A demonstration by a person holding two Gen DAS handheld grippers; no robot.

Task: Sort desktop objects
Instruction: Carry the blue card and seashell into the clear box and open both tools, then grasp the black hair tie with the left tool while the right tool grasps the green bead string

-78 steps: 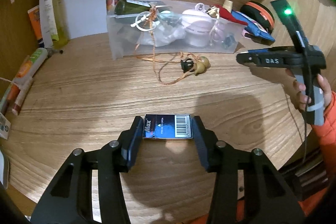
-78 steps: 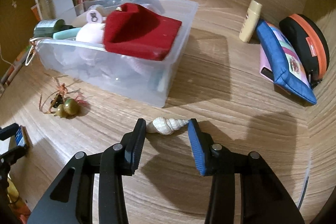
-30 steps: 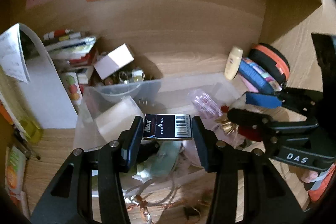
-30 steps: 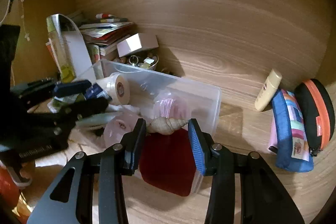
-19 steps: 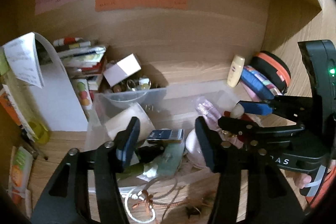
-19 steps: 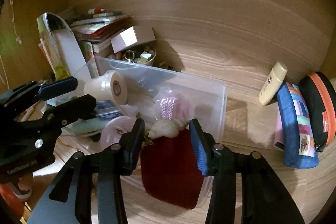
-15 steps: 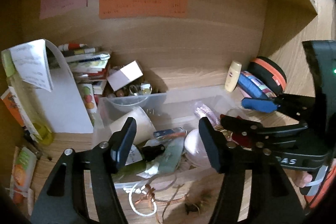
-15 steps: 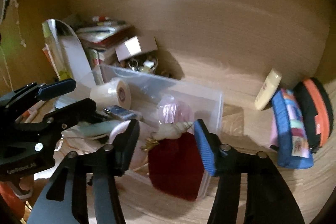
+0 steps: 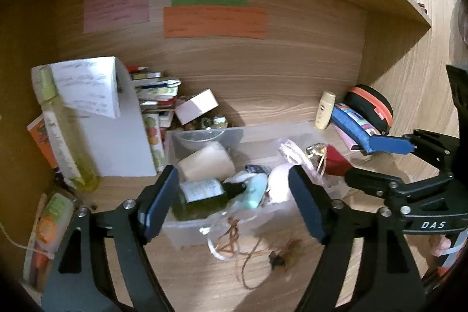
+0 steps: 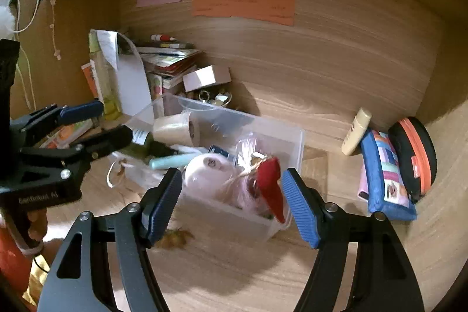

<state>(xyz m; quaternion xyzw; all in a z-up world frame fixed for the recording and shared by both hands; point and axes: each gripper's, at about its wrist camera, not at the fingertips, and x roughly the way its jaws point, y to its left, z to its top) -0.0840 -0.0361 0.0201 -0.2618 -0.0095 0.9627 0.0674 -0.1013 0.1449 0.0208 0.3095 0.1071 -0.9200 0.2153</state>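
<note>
The clear plastic bin (image 9: 187, 227) in the middle of the wooden desk (image 9: 187, 277) now holds both things that were being carried a second ago: the small dark barcoded box (image 10: 220, 151) lies among the clutter beside the tape roll (image 10: 175, 129), while the spiral shell, gripped over the bin a second earlier, is no longer between any fingers and cannot be picked out for certain among the red pouch (image 10: 272, 180) and pink items. The left gripper (image 9: 234, 205) has let go and its fingers stand wide apart with nothing between them, drawn back above the bin's near wall; the right gripper (image 10: 232, 202) is likewise spread wide and empty, pulled back from the bin's front corner. So this pair of drops looks finished. Still outside the bin are the brown cord with its beads (image 9: 280, 256) on the desk just in front, the cream lotion tube (image 10: 355, 132), the blue pouch (image 10: 386, 180) and the black-and-orange case (image 10: 415, 154) against the right wall, so the sorting is probably not over.
</note>
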